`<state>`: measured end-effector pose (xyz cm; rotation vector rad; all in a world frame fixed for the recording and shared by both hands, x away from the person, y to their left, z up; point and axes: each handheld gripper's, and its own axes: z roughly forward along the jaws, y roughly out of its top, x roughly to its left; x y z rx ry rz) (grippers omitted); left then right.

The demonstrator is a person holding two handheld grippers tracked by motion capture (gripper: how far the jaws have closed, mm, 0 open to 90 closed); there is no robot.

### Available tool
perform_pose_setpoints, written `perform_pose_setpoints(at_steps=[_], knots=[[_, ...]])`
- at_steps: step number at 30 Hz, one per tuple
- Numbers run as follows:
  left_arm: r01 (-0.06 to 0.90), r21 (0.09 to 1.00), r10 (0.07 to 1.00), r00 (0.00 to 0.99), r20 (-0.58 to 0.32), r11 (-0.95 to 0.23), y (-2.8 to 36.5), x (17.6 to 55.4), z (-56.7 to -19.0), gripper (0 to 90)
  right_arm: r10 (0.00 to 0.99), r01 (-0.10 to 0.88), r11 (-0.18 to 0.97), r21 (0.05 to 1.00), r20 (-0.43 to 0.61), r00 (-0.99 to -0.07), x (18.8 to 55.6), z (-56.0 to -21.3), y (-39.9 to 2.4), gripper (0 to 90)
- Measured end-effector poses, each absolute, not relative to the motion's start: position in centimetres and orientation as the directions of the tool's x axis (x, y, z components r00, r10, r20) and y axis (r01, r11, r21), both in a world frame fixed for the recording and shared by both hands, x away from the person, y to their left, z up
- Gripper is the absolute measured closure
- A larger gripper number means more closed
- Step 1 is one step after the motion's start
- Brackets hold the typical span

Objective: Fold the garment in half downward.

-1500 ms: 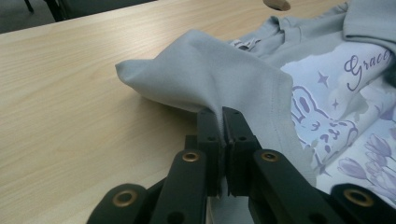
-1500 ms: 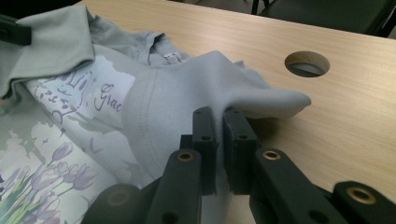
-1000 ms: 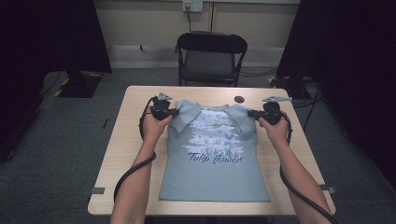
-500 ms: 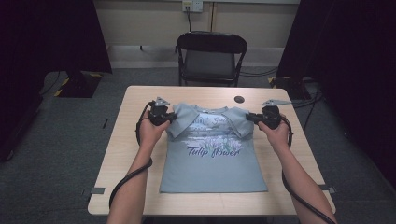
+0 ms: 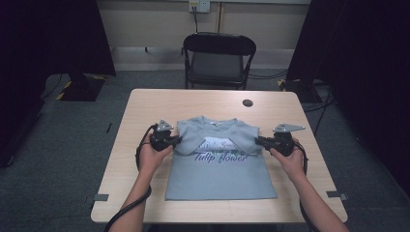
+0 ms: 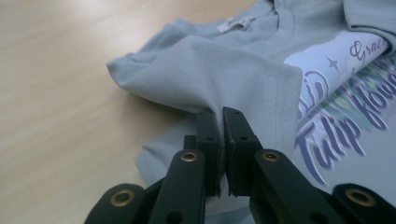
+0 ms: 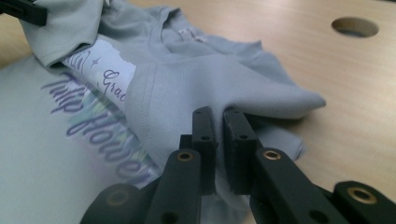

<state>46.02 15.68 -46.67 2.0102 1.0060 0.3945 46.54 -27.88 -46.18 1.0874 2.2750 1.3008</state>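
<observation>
Since the earlier frames I have drawn both grippers toward the near edge of the tabletop, carrying the top of the T-shirt (image 5: 220, 164) with them, so the folded part now covers the print down to the words "Tulip flower". My left gripper (image 5: 175, 141) has its jaws clamped on a pinch of the left shoulder fold; my right gripper (image 5: 258, 140) is clamped likewise on the right shoulder fold. The shirt lies centred on the table (image 5: 145, 111), its hem near the near edge. The tabletop is pale wood grain with a round hole (image 5: 247, 103) near the far right corner. Beyond stand a black folding chair (image 5: 218, 58), grey carpet and dark curtains. The cloth is soft, grey-blue knit with stitched hems.
</observation>
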Motion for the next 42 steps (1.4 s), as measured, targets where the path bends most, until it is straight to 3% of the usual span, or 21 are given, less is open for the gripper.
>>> perform_pose_setpoints(at_steps=[6,11,30,33,37,42], knots=[[0.543,0.77,0.769,0.629,-0.11,-0.335,15.6,44.4,-48.1,86.3,0.737,0.471,0.343,0.813,0.078,-0.671,44.5,-47.6,-27.9,83.9],[0.534,0.751,0.761,0.646,-0.066,-0.388,15.1,43.8,-48.4,86.2,0.74,0.481,0.379,0.79,0.052,-0.67,43.7,-48.1,-27.8,83.8],[0.542,0.752,0.776,0.627,-0.063,-0.376,14.7,43.6,-49.0,83.8,0.753,0.503,0.403,0.764,0.036,-0.658,44.1,-49.2,-27.4,81.9],[0.554,0.754,0.768,0.632,-0.106,-0.352,14.6,43.5,-48.8,70.3,0.75,0.505,0.393,0.768,0.05,-0.659,44.0,-49.2,-27.5,77.0],[0.551,0.766,0.778,0.619,-0.109,-0.331,14.4,43.3,-48.1,41.0,0.756,0.528,0.359,0.77,0.091,-0.648,43.8,-49.0,-27.8,52.8],[0.527,0.776,0.788,0.612,-0.065,-0.345,14.6,43.7,-46.9,26.9,0.767,0.524,0.342,0.78,0.09,-0.635,44.1,-48.0,-27.9,35.8]])
